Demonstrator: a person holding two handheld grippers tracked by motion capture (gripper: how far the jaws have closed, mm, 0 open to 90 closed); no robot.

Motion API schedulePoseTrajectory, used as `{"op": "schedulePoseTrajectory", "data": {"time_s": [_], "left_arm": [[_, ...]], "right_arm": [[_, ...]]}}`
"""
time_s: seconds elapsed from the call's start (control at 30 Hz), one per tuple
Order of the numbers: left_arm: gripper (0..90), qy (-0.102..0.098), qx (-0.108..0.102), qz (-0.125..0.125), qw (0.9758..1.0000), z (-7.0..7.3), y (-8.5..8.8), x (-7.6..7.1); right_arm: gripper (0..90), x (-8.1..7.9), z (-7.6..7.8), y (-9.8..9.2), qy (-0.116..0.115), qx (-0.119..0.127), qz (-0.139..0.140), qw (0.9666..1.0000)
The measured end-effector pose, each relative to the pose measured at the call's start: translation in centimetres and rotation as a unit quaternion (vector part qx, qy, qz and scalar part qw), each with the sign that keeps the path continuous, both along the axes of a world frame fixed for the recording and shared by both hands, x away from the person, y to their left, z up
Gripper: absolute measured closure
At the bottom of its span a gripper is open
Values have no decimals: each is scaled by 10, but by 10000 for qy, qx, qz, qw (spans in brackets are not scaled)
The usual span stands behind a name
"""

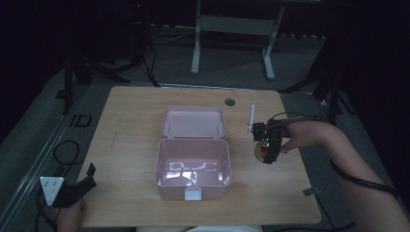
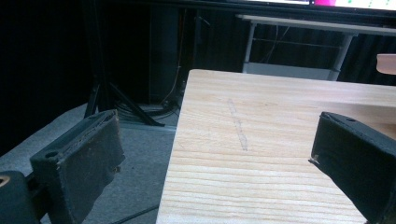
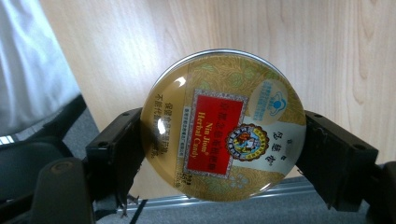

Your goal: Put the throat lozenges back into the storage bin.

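The right gripper (image 3: 223, 154) has its two jaws closed on the rim of a round candy tin (image 3: 223, 125). The tin is gold with a red label that reads "Nin Jiom Herbal Candy". In the high view this gripper (image 1: 267, 147) holds the tin (image 1: 261, 151) above the counter (image 1: 130, 145), just beside the right wall of the open pink storage box (image 1: 193, 166).

The hold looks risky to me. The jaws touch only two small places on a smooth, curved metal edge, so the tin could turn between them or slip out if the hand tilts or moves quickly. If the tin is meant for the box, it could also hit the box wall on the way in and be pushed out of the grip. The box already holds some shiny clear items that I cannot identify, and a falling tin would land on them.

The left gripper (image 1: 77, 186) rests low at the near left corner of the counter. In its own view the jaws stand wide apart with nothing between them (image 2: 219, 154).

The counter is light wood with a visible grain, a faint pencil-like mark (image 2: 237, 125) on its left part and a round cable hole (image 1: 229, 102) near the far edge. A thin white stick (image 1: 251, 121) lies beyond the right gripper. The room is dark, with grey floor, cables and the legs of another table (image 1: 232, 43) behind.
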State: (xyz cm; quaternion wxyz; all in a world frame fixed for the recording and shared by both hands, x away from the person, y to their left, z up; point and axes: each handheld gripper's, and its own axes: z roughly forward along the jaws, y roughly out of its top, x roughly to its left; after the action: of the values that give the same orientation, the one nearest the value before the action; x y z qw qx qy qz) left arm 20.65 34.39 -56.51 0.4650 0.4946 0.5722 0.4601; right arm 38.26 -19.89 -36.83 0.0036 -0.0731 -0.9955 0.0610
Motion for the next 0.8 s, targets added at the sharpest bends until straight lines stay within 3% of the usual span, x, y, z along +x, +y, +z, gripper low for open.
{"op": "schedulePoseTrajectory", "data": {"time_s": [0.67, 0.8], "left_arm": [[25, -9, 2, -14, 10000, 0, 0, 0], [25, -8, -4, -14, 10000, 0, 0, 0]], "right_arm": [[202, -14, 2, 67, 175, 83, 550, 9983], [202, -18, -5, 94, 239, 61, 693, 9973]]}}
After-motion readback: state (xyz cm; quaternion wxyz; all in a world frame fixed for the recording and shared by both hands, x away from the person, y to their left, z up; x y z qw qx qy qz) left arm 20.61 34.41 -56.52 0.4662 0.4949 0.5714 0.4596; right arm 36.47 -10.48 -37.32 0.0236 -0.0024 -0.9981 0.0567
